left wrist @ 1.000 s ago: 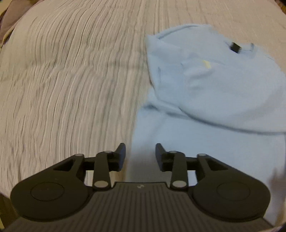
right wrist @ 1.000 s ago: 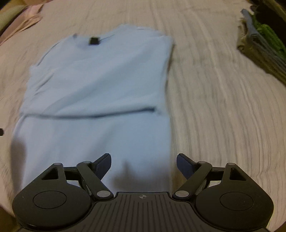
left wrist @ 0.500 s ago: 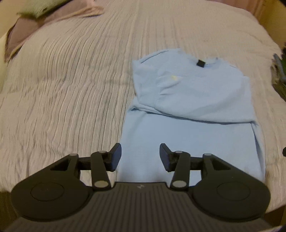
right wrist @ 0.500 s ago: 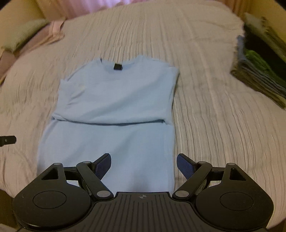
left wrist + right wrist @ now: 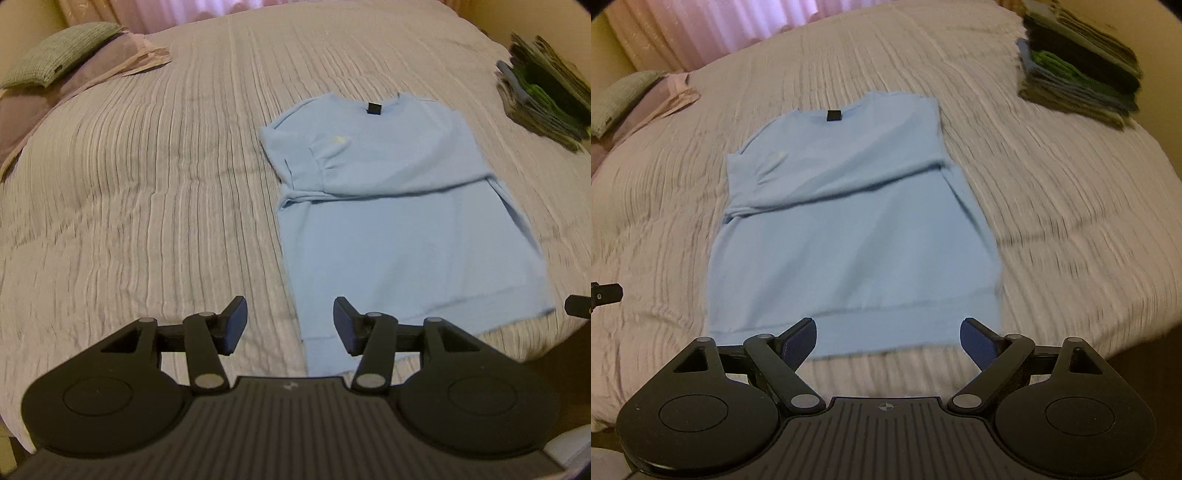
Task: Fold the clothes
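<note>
Both sets of tongs hang above the near edge of the bed [image 5: 147,192] and hold nothing. The left tongs [image 5: 290,326] stand partly apart, their jaws having just been opening, with only bedcover and the shirt's near left corner seen between them. The right tongs [image 5: 888,341] stand wide, having opened a little further, over the hem. The shirt [image 5: 849,221] lies flat in the middle of the bed, collar away from the cameras, sleeves already turned in across the chest, so that it forms a narrow oblong. The step in hand appears to be the lengthwise fold. To do it well, each set of tongs should take one hem corner, pinching all layers, then lift level and carry the hem up to the collar so the side edges meet squarely. A stack [image 5: 1082,70] of folded clothes sits at the far right, pillows [image 5: 55,55] at the far left.
</note>
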A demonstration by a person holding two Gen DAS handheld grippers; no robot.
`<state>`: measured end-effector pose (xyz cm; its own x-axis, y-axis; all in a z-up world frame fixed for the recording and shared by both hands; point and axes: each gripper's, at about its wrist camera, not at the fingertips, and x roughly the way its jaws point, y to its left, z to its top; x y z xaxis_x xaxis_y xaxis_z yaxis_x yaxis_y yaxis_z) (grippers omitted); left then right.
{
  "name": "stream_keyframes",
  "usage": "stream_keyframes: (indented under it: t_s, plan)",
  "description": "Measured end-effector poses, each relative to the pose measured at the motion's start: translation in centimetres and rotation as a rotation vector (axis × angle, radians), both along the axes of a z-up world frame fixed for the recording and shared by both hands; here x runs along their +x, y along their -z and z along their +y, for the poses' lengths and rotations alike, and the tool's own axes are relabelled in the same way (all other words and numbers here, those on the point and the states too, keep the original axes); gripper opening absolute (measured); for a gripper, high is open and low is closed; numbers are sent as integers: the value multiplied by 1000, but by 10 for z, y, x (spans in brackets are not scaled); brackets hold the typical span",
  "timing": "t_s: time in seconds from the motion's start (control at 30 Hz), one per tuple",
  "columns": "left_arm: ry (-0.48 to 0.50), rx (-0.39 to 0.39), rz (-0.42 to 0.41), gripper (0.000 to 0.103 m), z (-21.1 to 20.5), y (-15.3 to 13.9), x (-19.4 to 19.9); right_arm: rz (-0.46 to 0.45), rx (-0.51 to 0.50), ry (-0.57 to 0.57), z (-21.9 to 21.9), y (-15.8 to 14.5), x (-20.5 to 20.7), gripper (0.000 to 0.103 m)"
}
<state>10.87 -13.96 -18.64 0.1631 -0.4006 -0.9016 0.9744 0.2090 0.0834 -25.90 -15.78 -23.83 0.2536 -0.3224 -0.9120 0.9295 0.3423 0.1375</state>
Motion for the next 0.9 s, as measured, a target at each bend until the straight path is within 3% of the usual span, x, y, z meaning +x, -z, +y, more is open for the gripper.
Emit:
stream_keyframes:
  t_s: [0.23,0.47,0.67,0.9]
  plan:
    - [38,-40,-2,52,24,-14,-1,13,-33,33,27,-17,-3,88]
    - [13,-58,-2,53,29,-22,-3,-16,-41,-13,27,-23,-3,88]
    - [-36,-56,-5,54,17,-22,-17,-30,-30,-95,0,-20,-7,88]
    - [-136,-50,-7,54,-20,-13,-55,-23,-22,-233,-71,-18,-31,88]
